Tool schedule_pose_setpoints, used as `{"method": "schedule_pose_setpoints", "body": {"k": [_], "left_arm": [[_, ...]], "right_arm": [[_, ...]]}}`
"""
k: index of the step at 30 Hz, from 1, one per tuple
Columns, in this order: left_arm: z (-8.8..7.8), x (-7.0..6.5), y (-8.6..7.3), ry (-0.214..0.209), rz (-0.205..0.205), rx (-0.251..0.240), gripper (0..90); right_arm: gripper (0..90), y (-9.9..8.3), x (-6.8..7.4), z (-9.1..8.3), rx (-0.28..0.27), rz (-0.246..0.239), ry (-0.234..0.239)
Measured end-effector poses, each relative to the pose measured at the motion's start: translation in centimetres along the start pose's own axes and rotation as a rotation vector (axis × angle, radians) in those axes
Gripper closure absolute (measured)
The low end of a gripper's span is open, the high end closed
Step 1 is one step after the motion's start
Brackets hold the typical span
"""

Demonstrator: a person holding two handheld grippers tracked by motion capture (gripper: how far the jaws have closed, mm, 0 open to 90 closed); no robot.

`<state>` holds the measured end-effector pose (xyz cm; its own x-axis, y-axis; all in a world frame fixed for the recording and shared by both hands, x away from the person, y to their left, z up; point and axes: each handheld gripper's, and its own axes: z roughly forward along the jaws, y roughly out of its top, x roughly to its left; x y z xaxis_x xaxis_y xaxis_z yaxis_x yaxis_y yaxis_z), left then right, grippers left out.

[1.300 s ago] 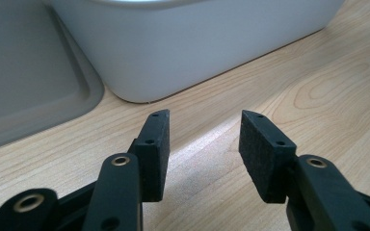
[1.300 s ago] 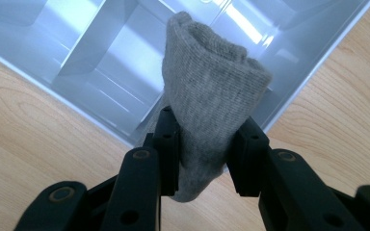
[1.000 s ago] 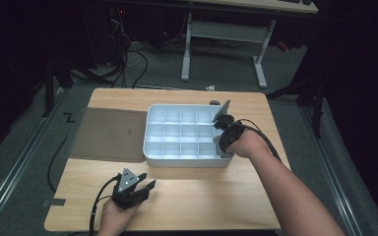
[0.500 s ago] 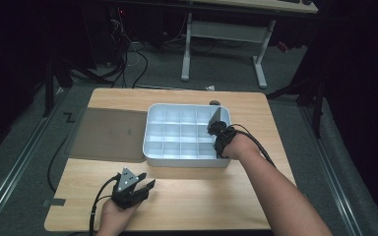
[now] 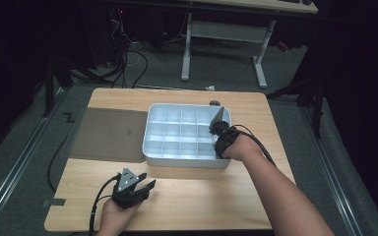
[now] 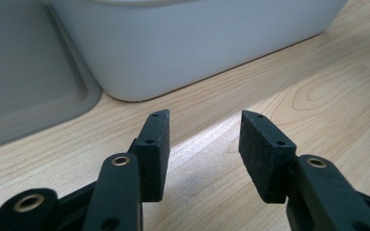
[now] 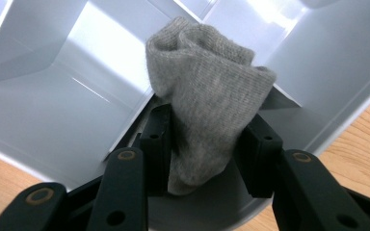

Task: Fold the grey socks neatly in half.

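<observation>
A grey knitted sock (image 7: 207, 101) stands bunched in a compartment at the right side of the white divided tray (image 5: 187, 160). My right gripper (image 7: 206, 130) reaches down into that compartment (image 5: 212, 129). Its jaws have just been opening, and the sock stays between the pads, loosely touching them. My left gripper (image 5: 146, 179) rests on the wooden table near the front edge, open with nothing between its pads (image 6: 204, 139). It points at the tray's front wall (image 6: 197, 43).
A flat grey lid or mat (image 5: 109, 133) lies against the tray's left side, its corner seen from the left gripper (image 6: 24, 72). A small dark object (image 5: 215, 103) sits behind the tray. Bare wood (image 5: 202, 196) stretches in front of the tray.
The right hand has shifted a little over the tray's right column and its grey plate has tilted. The left hand and its gripper stay where they were.
</observation>
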<state>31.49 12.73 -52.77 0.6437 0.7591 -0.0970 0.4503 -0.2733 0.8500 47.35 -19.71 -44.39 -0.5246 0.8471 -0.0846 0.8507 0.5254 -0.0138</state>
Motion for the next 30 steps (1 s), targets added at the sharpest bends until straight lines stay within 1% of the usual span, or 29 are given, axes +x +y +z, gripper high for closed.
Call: {"method": "schedule_pose_setpoints", "body": {"k": [1, 2, 5, 6, 8, 9, 10, 11, 12, 16, 18, 19, 20, 21, 23, 24, 25, 27, 29, 30], "left_arm": [[0.0, 0.0, 0.0, 0.000, 0.000, 0.000, 55.2], [0.0, 0.0, 0.0, 0.000, 0.000, 0.000, 55.2], [0.0, 0.0, 0.0, 0.000, -0.001, 0.001, 55.2], [0.0, 0.0, 0.0, -0.001, 0.000, 0.002, 55.3], [0.1, 0.0, 0.0, -0.001, 0.001, 0.002, 55.3], [0.1, 0.0, 0.0, -0.001, 0.001, 0.002, 55.3], [0.1, 0.0, 0.0, -0.001, 0.000, 0.002, 55.3], [0.1, 0.0, 0.0, -0.002, 0.001, 0.004, 55.3], [0.1, 0.0, 0.0, -0.003, 0.001, 0.003, 55.3], [0.1, -0.1, 0.0, -0.003, 0.000, 0.004, 55.3], [0.2, -0.1, 0.0, -0.005, 0.003, 0.008, 55.3], [0.2, -0.2, 0.0, -0.006, 0.004, 0.008, 55.3], [0.2, -0.2, 0.0, -0.007, 0.006, 0.008, 55.2], [0.2, -0.2, 0.0, -0.008, 0.006, 0.009, 55.2], [0.2, -0.2, -0.1, -0.007, 0.009, 0.012, 55.3], [0.2, -0.2, -0.1, -0.006, 0.009, 0.011, 55.3], [0.2, -0.2, -0.1, -0.005, 0.010, 0.011, 55.3], [0.2, -0.2, -0.1, -0.006, 0.008, 0.011, 55.3], [0.3, -0.2, -0.1, -0.010, 0.006, 0.013, 55.3], [0.3, -0.2, -0.1, -0.010, 0.007, 0.014, 55.3]], "right_arm": [[60.5, -0.1, 0.0, -0.1, 0.003, 0.015, 0.006], [59.8, -0.1, -0.1, -0.1, 0.000, 0.002, 0.003], [58.2, -0.2, -0.1, -0.4, -0.002, 0.020, 0.009], [57.8, -0.2, -0.3, -0.4, -0.011, 0.002, 0.007], [56.5, -0.3, -0.4, -0.6, -0.015, 0.009, 0.015], [56.1, -0.4, -0.3, -0.8, -0.015, 0.029, 0.016], [55.5, -0.4, -0.5, -0.9, -0.021, 0.020, 0.021], [55.2, -0.5, -0.5, -1.1, -0.022, 0.024, 0.025], [55.0, -0.5, -0.6, -1.1, -0.029, 0.017, 0.027], [54.3, -0.4, -0.6, -2.0, -0.043, 0.025, 0.035], [54.7, -0.2, -0.6, -2.3, -0.054, 0.031, 0.027], [54.9, 0.1, -0.6, -2.5, -0.066, 0.026, 0.024], [56.9, 0.2, -0.6, -2.6, -0.073, 0.029, 0.021], [59.8, 0.4, -0.5, -2.6, -0.068, 0.043, 0.015], [67.4, 0.7, -0.3, -2.2, -0.063, 0.037, -0.014], [72.2, 0.8, -0.3, -2.0, -0.057, 0.032, -0.025], [78.6, 0.9, -0.3, -1.7, -0.050, 0.038, -0.035], [81.1, 1.0, -0.3, -1.2, -0.034, 0.034, -0.051], [82.1, 1.2, -0.3, -0.7, -0.016, 0.039, -0.050], [82.3, 1.3, -0.3, -0.5, -0.011, 0.031, -0.062]]}}
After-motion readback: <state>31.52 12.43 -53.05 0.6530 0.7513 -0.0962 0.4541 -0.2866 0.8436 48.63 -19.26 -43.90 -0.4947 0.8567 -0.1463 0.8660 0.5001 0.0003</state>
